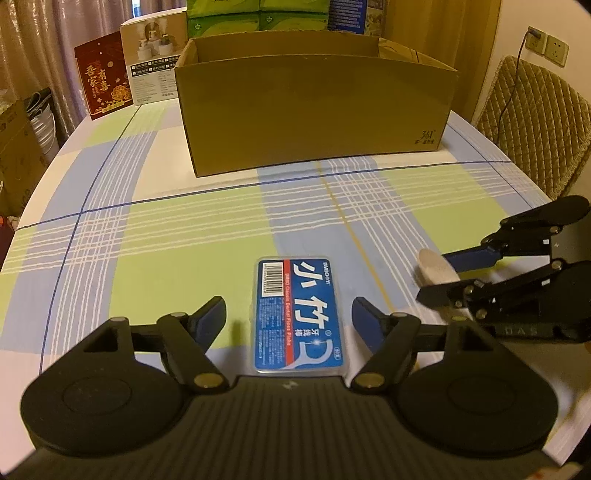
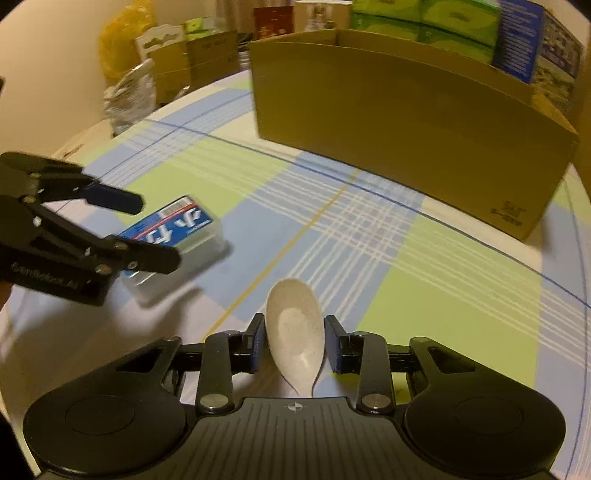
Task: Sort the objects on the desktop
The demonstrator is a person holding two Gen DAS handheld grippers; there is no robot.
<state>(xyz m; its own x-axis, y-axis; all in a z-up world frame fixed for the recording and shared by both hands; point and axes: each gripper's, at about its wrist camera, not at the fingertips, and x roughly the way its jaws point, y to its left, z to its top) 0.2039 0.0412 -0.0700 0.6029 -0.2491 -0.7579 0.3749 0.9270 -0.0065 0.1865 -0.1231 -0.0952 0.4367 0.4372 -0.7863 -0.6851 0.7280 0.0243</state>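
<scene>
A blue dental floss box (image 1: pixel 297 314) lies flat on the checked tablecloth between the fingers of my left gripper (image 1: pixel 290 317), which is open with gaps on both sides. The box also shows in the right wrist view (image 2: pixel 173 236). A beige spoon (image 2: pixel 295 332) lies bowl-up on the cloth between the fingers of my right gripper (image 2: pixel 295 339), which is open; the fingers are close to the spoon but not pressing it. The right gripper (image 1: pixel 436 275) and the spoon (image 1: pixel 437 271) also show at the right of the left wrist view. An open cardboard box (image 1: pixel 314 114) stands beyond both.
A red box (image 1: pixel 103 81) and a white product box (image 1: pixel 153 66) stand behind the cardboard box at the left, green tissue packs (image 1: pixel 258 14) behind it. A padded chair (image 1: pixel 532 122) is at the table's right edge. Bags and cartons (image 2: pixel 147 74) stand beyond the far left.
</scene>
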